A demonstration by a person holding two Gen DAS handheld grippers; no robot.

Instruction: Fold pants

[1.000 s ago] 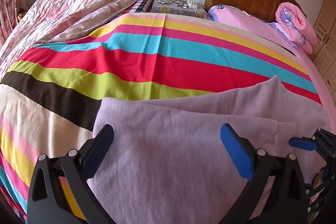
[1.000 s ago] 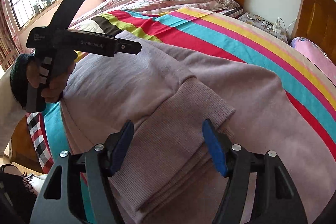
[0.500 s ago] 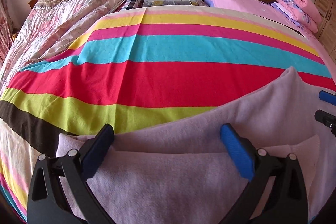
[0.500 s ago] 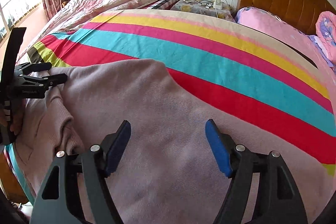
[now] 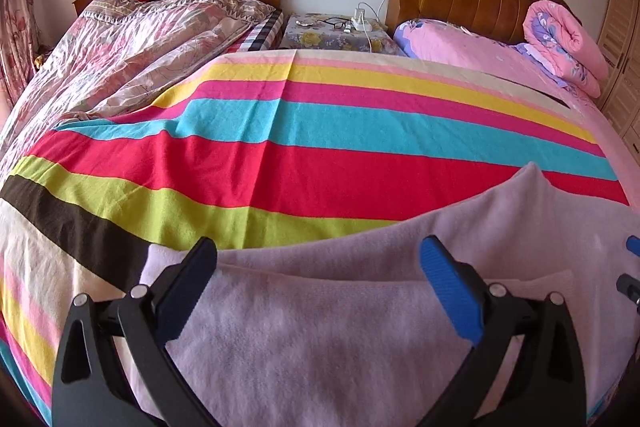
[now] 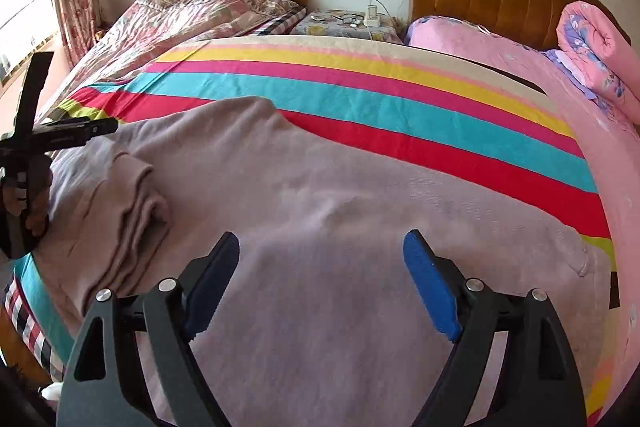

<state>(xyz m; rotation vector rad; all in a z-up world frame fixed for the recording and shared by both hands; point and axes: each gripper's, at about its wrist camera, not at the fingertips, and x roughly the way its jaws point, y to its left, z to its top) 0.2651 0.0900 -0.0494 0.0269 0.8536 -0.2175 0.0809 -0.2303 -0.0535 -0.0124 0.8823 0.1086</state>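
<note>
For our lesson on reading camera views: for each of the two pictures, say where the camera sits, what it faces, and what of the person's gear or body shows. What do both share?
Left wrist: on the left gripper, looking down over lilac pants towards the headboards; its open fingers and the other gripper's tip show.
Right wrist: on the right gripper, jaws opening, nothing between them; left hand shows.
Shared: pants, striped sheet, nightstand.
</note>
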